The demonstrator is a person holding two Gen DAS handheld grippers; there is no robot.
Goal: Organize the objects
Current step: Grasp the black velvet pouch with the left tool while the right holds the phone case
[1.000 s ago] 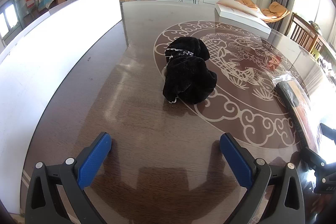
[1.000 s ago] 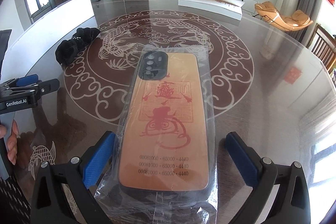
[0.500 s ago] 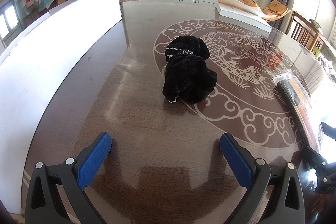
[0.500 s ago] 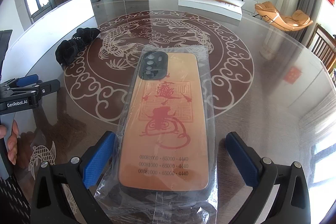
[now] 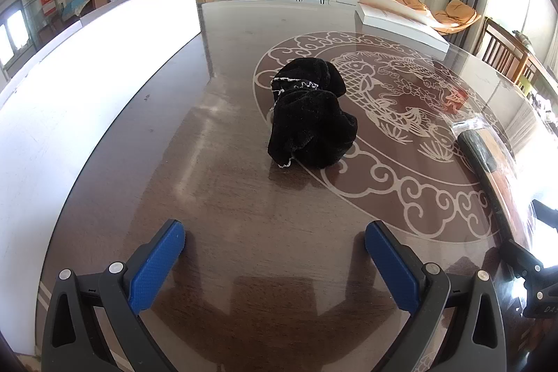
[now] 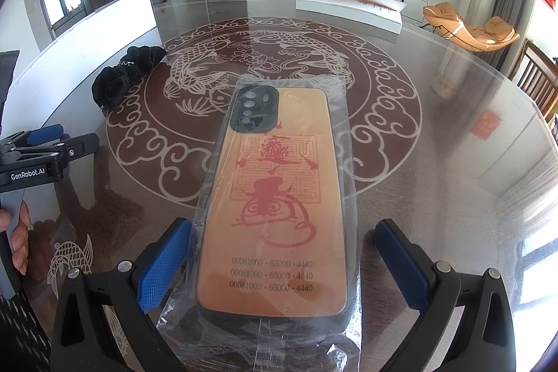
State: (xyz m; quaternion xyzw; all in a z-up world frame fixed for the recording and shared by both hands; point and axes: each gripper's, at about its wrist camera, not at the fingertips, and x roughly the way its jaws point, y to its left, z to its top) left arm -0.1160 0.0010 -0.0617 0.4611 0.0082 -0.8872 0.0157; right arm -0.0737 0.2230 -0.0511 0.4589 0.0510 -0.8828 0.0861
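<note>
An orange phone case with red characters, sealed in a clear plastic bag (image 6: pixel 279 204), lies flat on the glass table. My right gripper (image 6: pixel 282 253) is open, its blue pads on either side of the case's near end, apart from it. A crumpled black cloth pouch (image 5: pixel 310 121) lies on the table ahead of my left gripper (image 5: pixel 275 250), which is open and empty, well short of it. The pouch also shows in the right wrist view (image 6: pixel 122 75) at the far left. The case shows at the right edge of the left wrist view (image 5: pixel 488 156).
The round glass table (image 6: pixel 436 162) has a fish pattern. A tall white board (image 5: pixel 87 86) stands along the left side. A white flat box (image 6: pixel 348 9) lies at the far edge. Chairs (image 5: pixel 502 47) stand at the right. The left gripper's body (image 6: pixel 35 159) shows at left.
</note>
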